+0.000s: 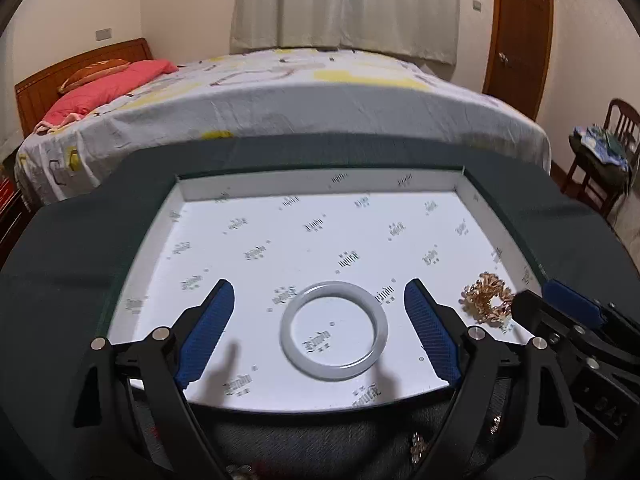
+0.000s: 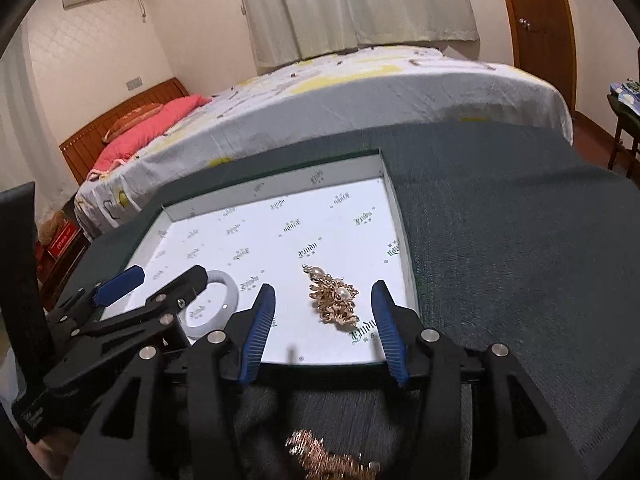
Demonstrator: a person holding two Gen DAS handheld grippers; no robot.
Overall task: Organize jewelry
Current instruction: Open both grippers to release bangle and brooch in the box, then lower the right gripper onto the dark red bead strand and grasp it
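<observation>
White bangle (image 1: 334, 330), gold brooch (image 2: 335, 299), white logo-printed tray (image 1: 320, 184), dark green cloth (image 2: 500, 220).

A pale grey-white round bangle (image 1: 334, 330) lies flat in the shallow white printed tray (image 1: 120, 276), apart from a heaped gold pearl-set chain (image 2: 335, 299).

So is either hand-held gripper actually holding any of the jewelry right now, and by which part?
Nothing is held. The left hand-held gripper stands open around the white bangle, the right hand-held gripper open around the gold pearl piece; both lie loose in the tray.
</observation>
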